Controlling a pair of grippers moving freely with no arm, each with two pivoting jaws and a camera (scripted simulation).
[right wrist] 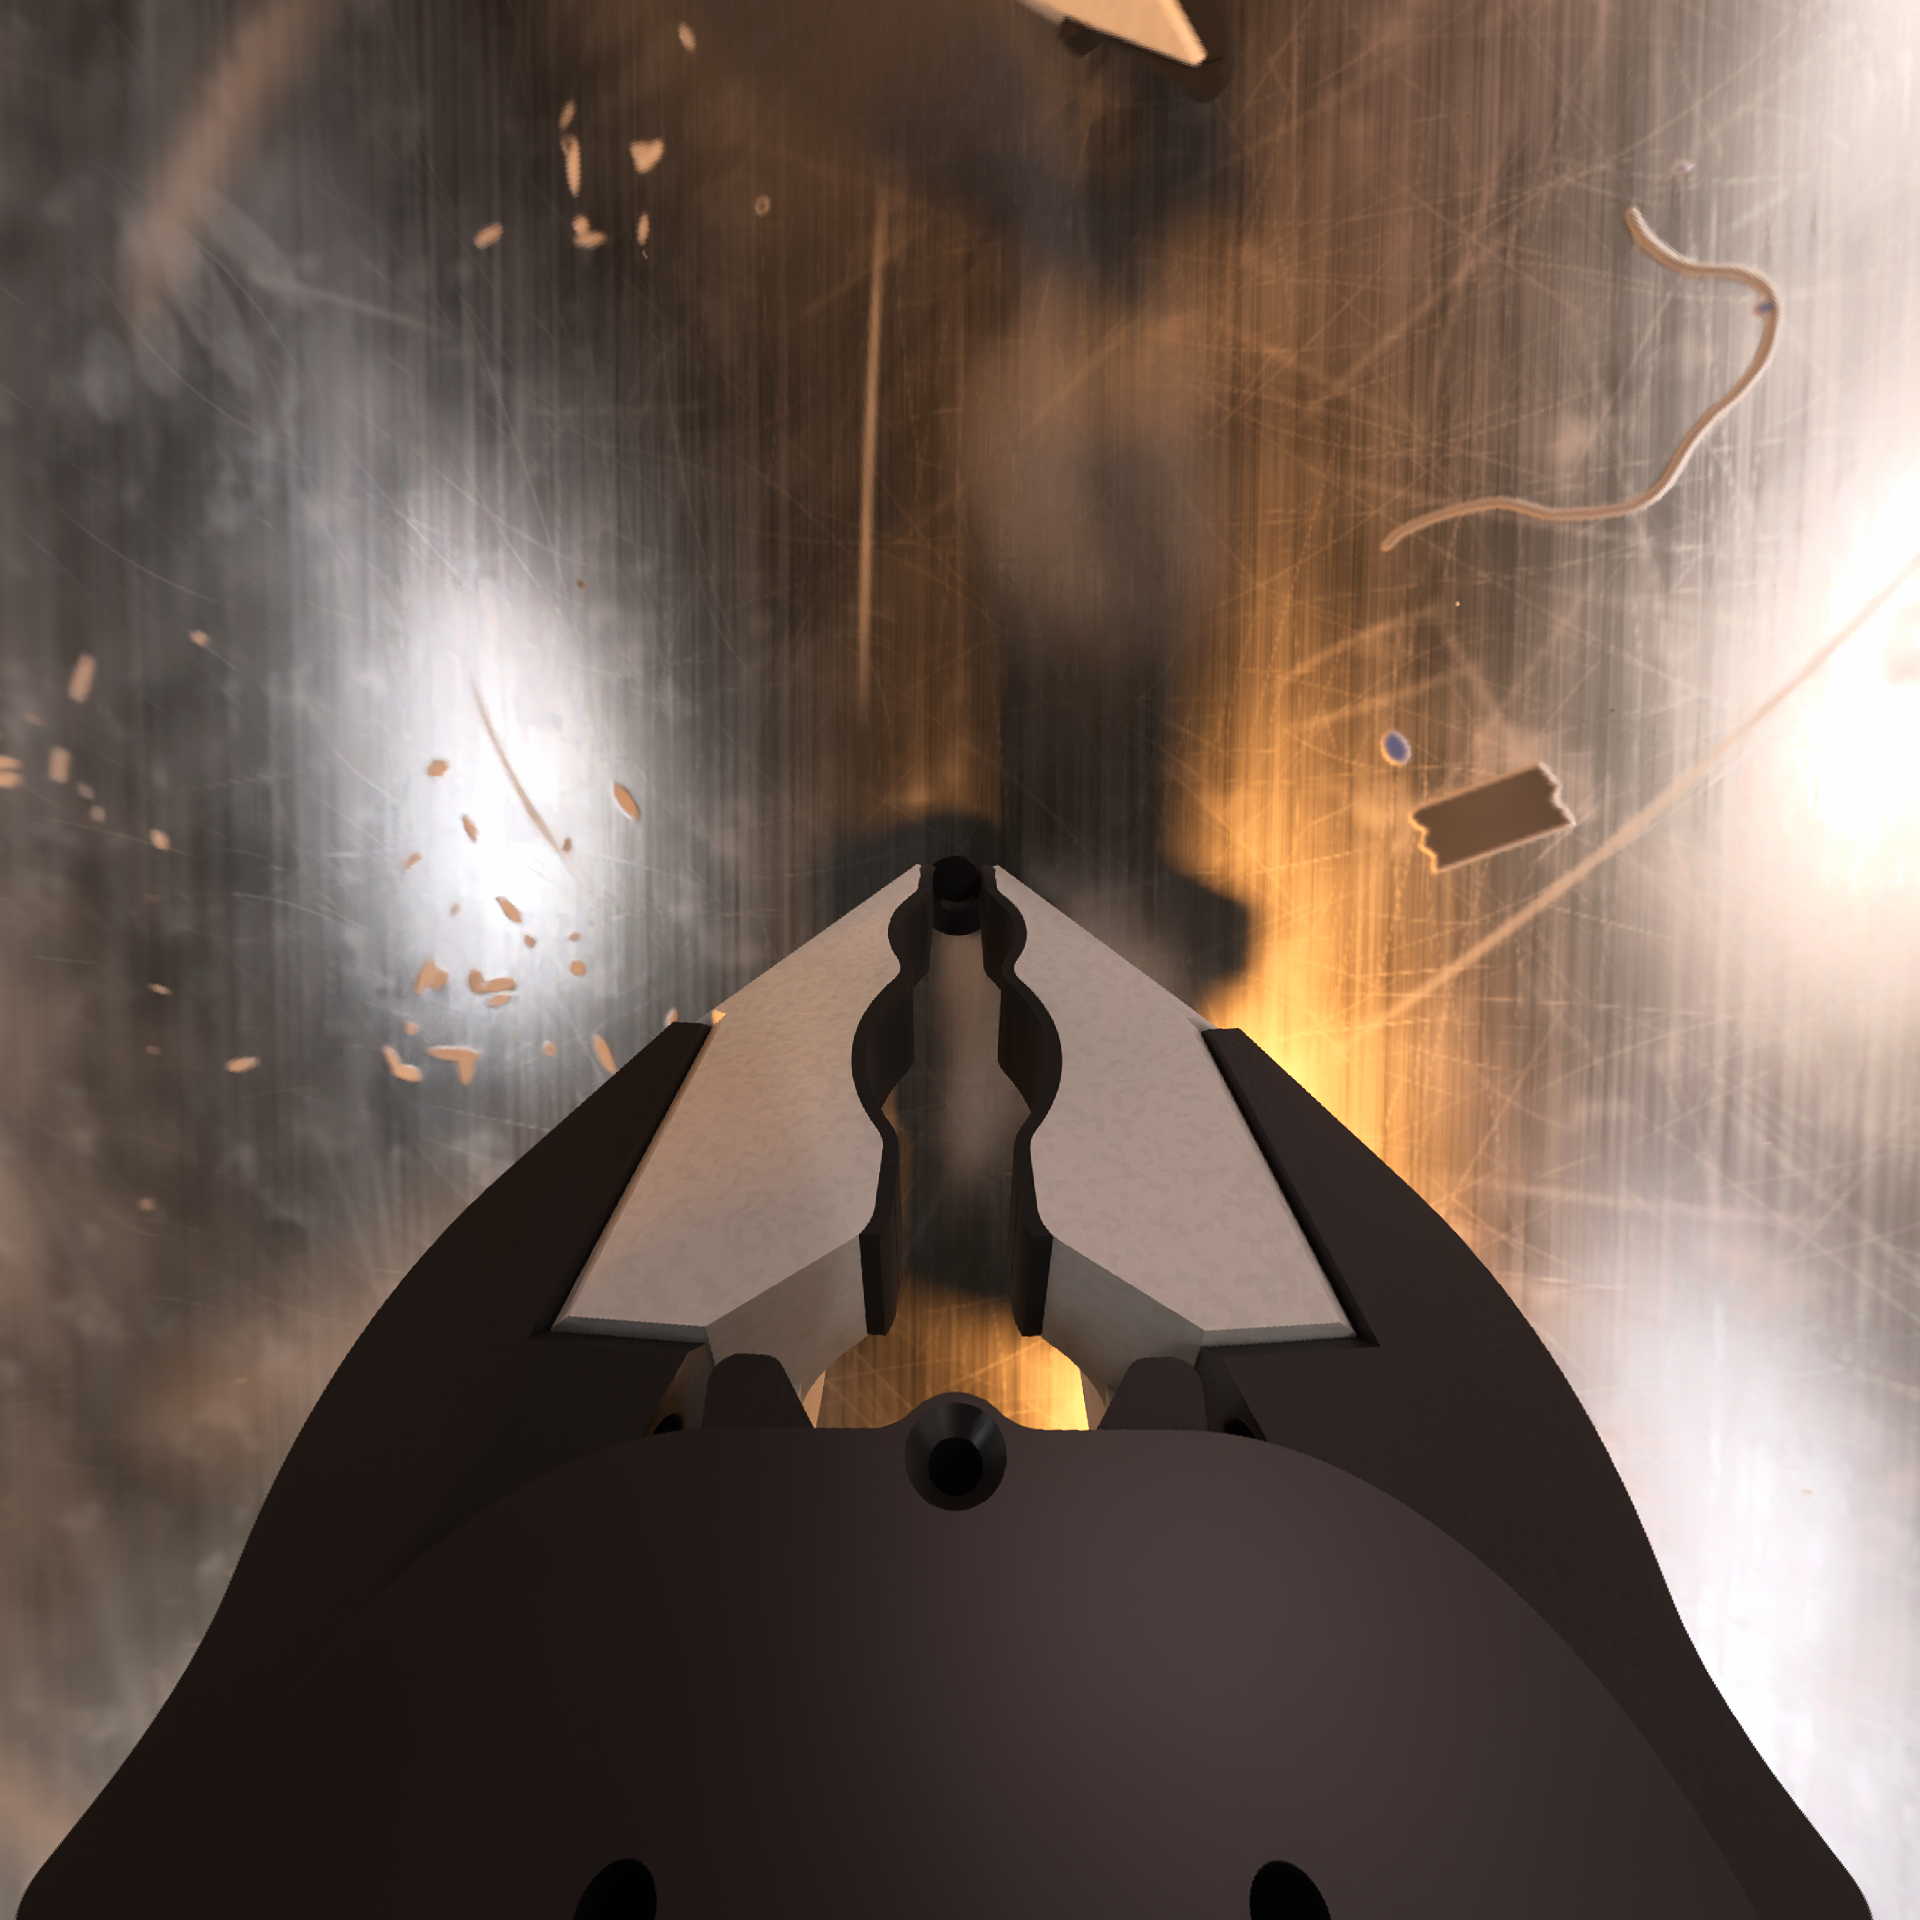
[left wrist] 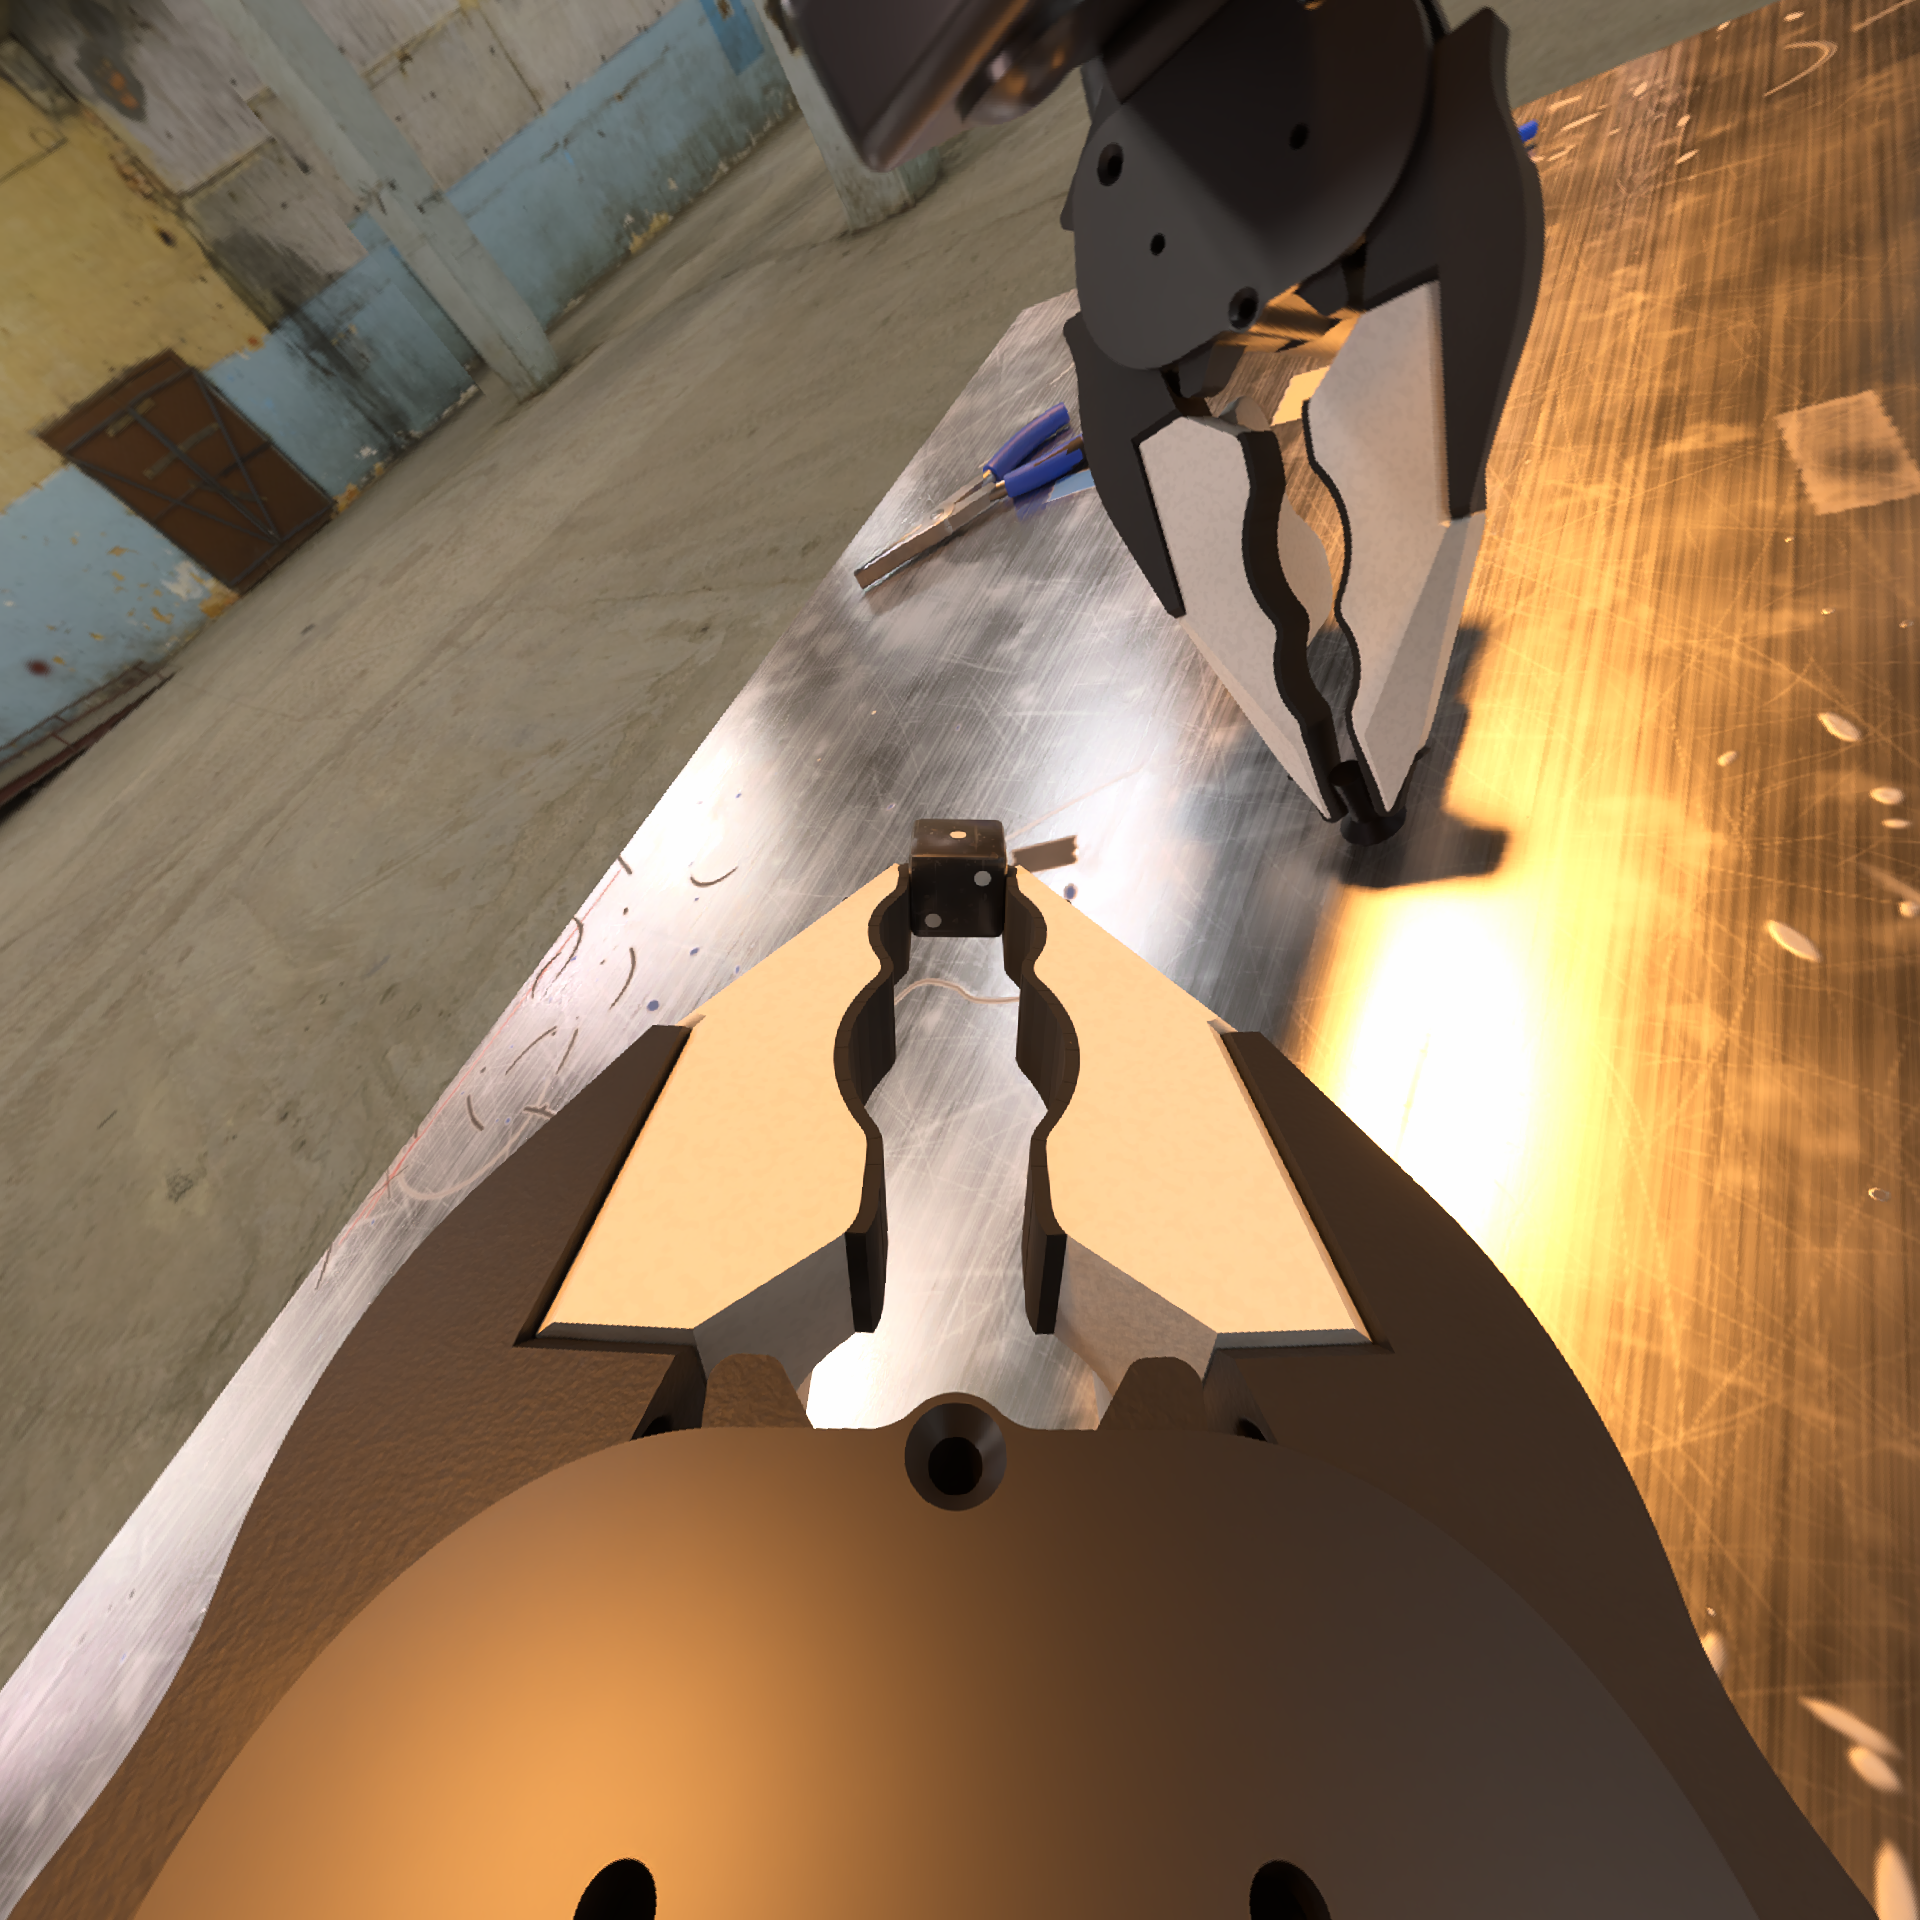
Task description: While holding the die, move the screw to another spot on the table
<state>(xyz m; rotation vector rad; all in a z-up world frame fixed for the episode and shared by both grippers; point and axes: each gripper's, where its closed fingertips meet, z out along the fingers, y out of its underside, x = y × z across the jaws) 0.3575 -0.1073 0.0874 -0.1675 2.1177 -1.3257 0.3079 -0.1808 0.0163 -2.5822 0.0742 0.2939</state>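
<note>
My left gripper (left wrist: 956, 891) is shut on a black die (left wrist: 957, 878) with white pips, held at the fingertips above the scratched metal table (left wrist: 935, 665). My right gripper (right wrist: 956, 883) is shut on a small black screw (right wrist: 954, 896) pinched upright between its tips, right at the table surface. In the left wrist view the right gripper (left wrist: 1356, 800) points down ahead and to the right of the die, with the screw (left wrist: 1369, 821) at its tips touching or just above the table.
Blue-handled pliers (left wrist: 987, 494) lie on the table near its left edge, beyond the die. The table edge (left wrist: 582, 914) runs along the left, with concrete floor below. A small tape scrap (right wrist: 1491, 829) and a thin curled wire (right wrist: 1704, 395) lie to the right of the screw.
</note>
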